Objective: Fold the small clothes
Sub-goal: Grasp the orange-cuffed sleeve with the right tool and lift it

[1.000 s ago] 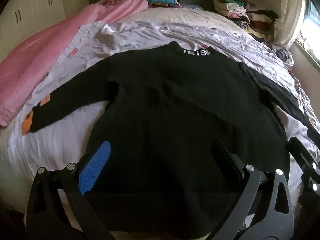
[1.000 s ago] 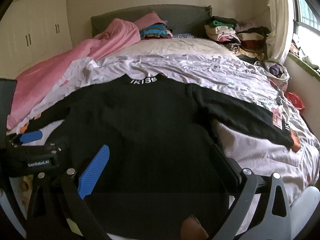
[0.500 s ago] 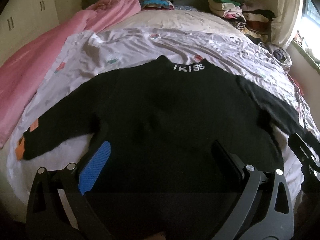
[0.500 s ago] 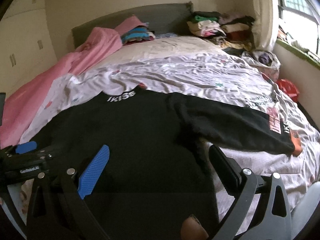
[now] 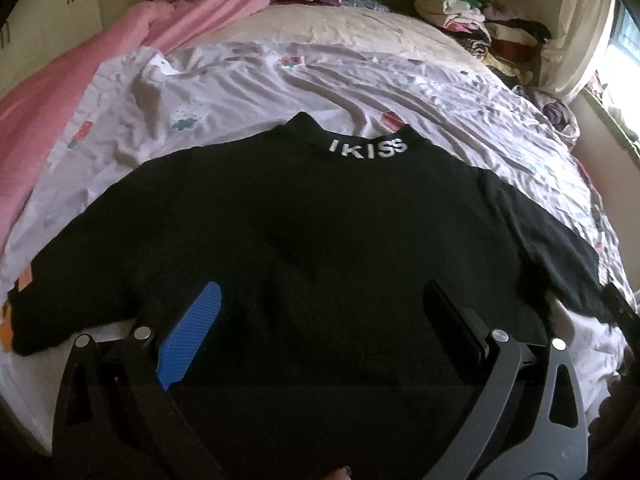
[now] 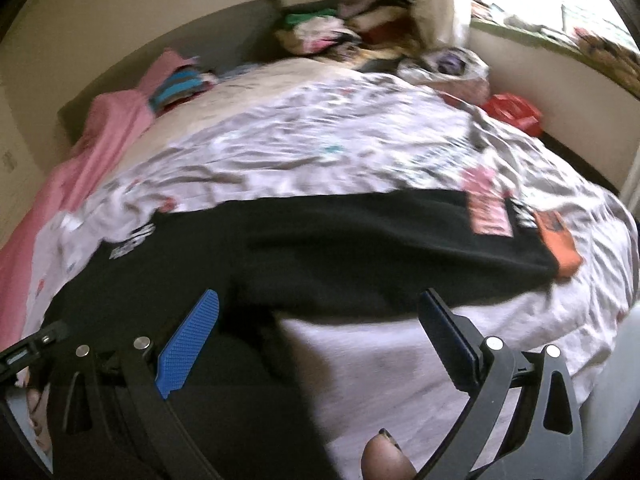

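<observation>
One bed [image 5: 360, 80] with a rumpled pale sheet fills the space ahead of both tools. One black sweater [image 5: 320, 240] lies flat on it, directly beyond the left hand-held gripper [image 5: 320, 312], collar farthest away. Its one visible sleeve [image 6: 380, 240] stretches ahead of the right hand-held gripper [image 6: 320, 312]. Both spread wide, grasping nothing.

A bed [image 5: 360, 40] with a rumpled pale sheet [image 5: 248, 80] carries a spread black sweater [image 5: 312, 232], a pink blanket [image 5: 60, 92] and stacked clothes [image 5: 472, 20].
</observation>
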### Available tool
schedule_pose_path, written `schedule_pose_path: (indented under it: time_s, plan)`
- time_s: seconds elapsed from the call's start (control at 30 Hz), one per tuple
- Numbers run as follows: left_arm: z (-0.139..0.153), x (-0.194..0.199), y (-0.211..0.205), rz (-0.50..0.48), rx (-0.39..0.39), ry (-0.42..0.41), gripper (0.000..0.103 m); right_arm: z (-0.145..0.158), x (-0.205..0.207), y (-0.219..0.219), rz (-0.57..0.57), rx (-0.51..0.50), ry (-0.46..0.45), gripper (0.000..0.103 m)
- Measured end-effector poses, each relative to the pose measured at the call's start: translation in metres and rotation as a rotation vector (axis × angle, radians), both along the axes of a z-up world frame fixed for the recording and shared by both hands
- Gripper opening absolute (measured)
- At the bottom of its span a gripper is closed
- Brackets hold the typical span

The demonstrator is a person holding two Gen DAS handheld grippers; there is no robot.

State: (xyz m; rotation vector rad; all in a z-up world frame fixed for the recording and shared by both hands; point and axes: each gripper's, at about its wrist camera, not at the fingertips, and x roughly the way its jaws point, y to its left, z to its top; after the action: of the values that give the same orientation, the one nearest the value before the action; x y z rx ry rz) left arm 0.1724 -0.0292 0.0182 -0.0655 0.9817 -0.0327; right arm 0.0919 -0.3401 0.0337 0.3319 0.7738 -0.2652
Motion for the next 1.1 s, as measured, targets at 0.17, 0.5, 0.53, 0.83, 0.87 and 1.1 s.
schedule_pose_path:
  time_s: [0.17,0.5,0.53,0.83,0.87,1.1]
  plan:
    - [-0.011,0.016,0.001,0.01,0.003,0.013,0.095,-0.023,-0.006,-0.054,-0.169,0.064,0.042,0.099]
    - [-0.035,0.044,0.0,0.012,0.02,0.047,0.095,-0.054,-0.024,-0.142,-0.411,0.212,0.064,0.099]
    - [-0.037,0.046,0.002,0.017,0.017,0.05,0.095,-0.056,-0.024,-0.152,-0.423,0.234,0.047,0.099]
    - [-0.041,0.05,0.014,0.045,0.013,0.061,0.095,-0.062,-0.022,-0.2,-0.501,0.353,-0.059,0.023]
    - [-0.039,0.05,0.014,0.042,0.008,0.061,0.095,-0.057,-0.024,-0.2,-0.494,0.356,-0.087,0.016]
    - [-0.014,0.042,0.02,0.03,-0.02,0.024,0.095,-0.015,-0.015,-0.173,-0.354,0.307,-0.203,0.014]
